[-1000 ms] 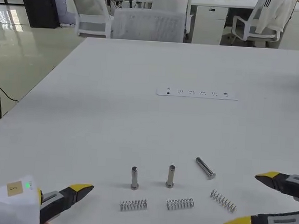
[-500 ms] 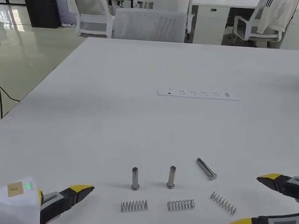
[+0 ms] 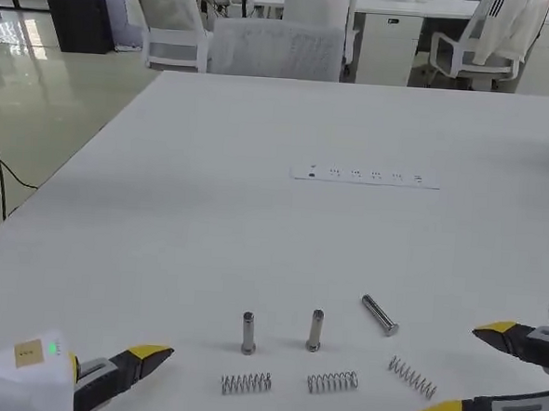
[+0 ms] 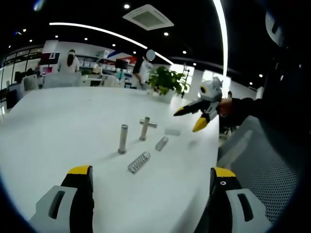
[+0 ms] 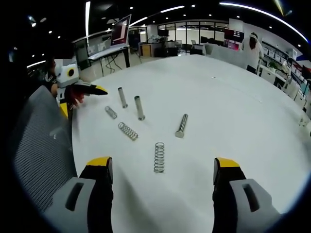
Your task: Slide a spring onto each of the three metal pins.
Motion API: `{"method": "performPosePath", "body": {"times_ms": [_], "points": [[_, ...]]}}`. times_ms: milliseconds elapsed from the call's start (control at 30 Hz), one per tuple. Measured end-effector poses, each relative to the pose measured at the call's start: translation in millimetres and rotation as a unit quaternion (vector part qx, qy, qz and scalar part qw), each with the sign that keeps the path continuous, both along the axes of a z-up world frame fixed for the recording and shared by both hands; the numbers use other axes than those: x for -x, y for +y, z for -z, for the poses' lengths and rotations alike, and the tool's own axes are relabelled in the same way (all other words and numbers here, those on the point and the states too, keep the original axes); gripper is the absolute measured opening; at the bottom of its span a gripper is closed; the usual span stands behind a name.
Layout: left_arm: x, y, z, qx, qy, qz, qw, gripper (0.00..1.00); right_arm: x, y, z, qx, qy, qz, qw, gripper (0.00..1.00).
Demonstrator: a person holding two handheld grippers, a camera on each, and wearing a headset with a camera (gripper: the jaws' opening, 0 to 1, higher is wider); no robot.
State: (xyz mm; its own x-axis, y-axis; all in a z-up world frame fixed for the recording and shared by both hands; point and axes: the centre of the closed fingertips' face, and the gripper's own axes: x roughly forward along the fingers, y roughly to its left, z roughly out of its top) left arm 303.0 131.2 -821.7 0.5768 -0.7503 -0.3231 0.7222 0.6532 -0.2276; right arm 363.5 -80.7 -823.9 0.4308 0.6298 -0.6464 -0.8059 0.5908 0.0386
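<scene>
Since nothing's budged lately, your left tool [image 4: 151,171] and right tool [image 3: 460,373] sit spread, springs [image 3: 332,382] untouched by the worktop's [image 3: 255,214] near edge, pins [image 3: 315,329] bare.

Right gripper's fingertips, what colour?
Yellow fingertips on the right gripper; clearest in the right gripper view.

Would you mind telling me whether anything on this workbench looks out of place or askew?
Yes: the rightmost pin lies on its side, while the left pin and the middle pin stand upright.
</scene>
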Motion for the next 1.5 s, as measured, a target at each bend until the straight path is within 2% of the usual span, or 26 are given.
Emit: {"method": "performPosePath", "body": {"times_ms": [267,833,1033,1333,1500], "points": [[-0.7,0.7,-0.9,0.002,-0.001,-0.003,1.0000,0.97,-7.6,4.6,-5.2,0.006,-0.004,-0.005,1.0000,0.83],[-1.3,2.6,-2.7,0.004,-0.005,-0.007,1.0000,0.97,-39.8,20.0,-18.8,0.018,-0.017,-0.007,0.9997,0.73],[-1.2,2.7,-2.7,0.004,-0.005,-0.007,1.0000,0.97,-47.4,27.5,-17.3,0.032,-0.015,-0.015,0.9993,0.70],[-0.7,2.3,-1.6,0.004,-0.002,-0.005,1.0000,0.97,-60.3,36.6,-15.0,0.054,-0.013,-0.026,0.9981,0.60],[-0.7,2.3,-1.7,0.004,-0.003,-0.005,1.0000,0.96,-65.2,42.9,-8.4,0.063,-0.002,-0.032,0.9975,0.56]]}}
